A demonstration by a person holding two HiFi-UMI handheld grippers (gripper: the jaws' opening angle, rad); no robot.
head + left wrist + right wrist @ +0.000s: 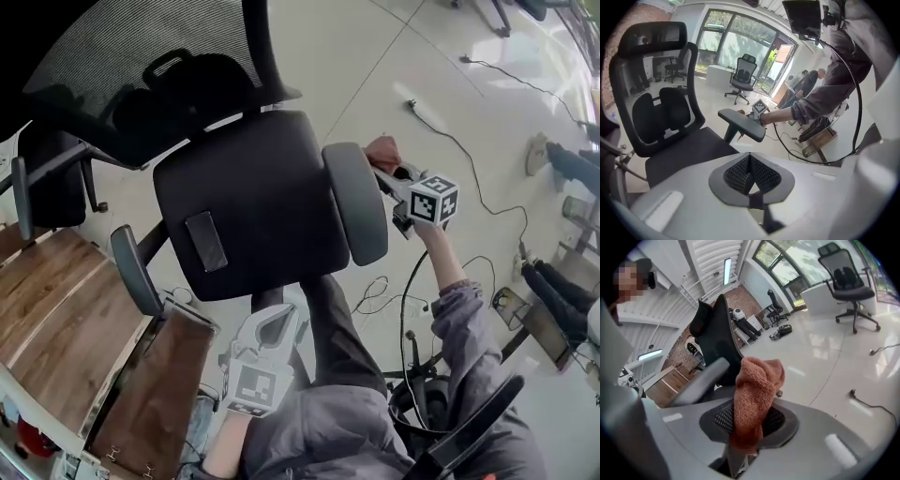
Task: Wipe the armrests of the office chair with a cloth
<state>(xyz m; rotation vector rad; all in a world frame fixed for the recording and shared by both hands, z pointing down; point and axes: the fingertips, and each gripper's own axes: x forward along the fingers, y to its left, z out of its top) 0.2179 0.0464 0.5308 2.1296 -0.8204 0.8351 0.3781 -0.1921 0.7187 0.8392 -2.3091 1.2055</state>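
Daylight came through tall windows far beyond the left gripper's jaws and washed out the panes above them. The pale floor ahead and to the right of the right gripper's jaws carried soft white glare patches. A strip lamp glowed high above those jaws. Both gripper views bowed strongly toward their rims, and their corners fell to black. The casing nearest each lens was soft and featureless. The cloth between the right jaws was sharp enough to show its knit. The head view was evenly bright with faint, soft-edged shadows, and its upper left corner was dark.
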